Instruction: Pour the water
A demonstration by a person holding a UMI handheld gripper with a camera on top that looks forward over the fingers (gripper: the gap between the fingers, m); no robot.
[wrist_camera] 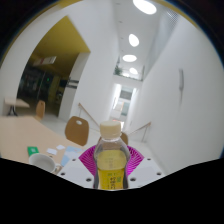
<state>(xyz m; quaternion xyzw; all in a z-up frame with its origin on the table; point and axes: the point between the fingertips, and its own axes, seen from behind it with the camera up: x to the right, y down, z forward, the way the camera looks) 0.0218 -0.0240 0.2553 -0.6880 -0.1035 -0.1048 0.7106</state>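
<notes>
A clear plastic bottle (pixel 110 160) with a white cap, yellowish liquid and a yellow label stands upright between my fingers. My gripper (pixel 110 163) is shut on the bottle: both pink pads (pixel 92 160) press on its sides. The bottle is held up above the table. A white cup (pixel 41 162) stands on the table to the left of the fingers, below the bottle's level.
A wooden table (pixel 20 135) stretches to the left, with small bottles (pixel 58 155) by the cup. A wooden chair (pixel 77 129) stands beyond it. A white wall (pixel 185 90) is to the right and a corridor runs ahead.
</notes>
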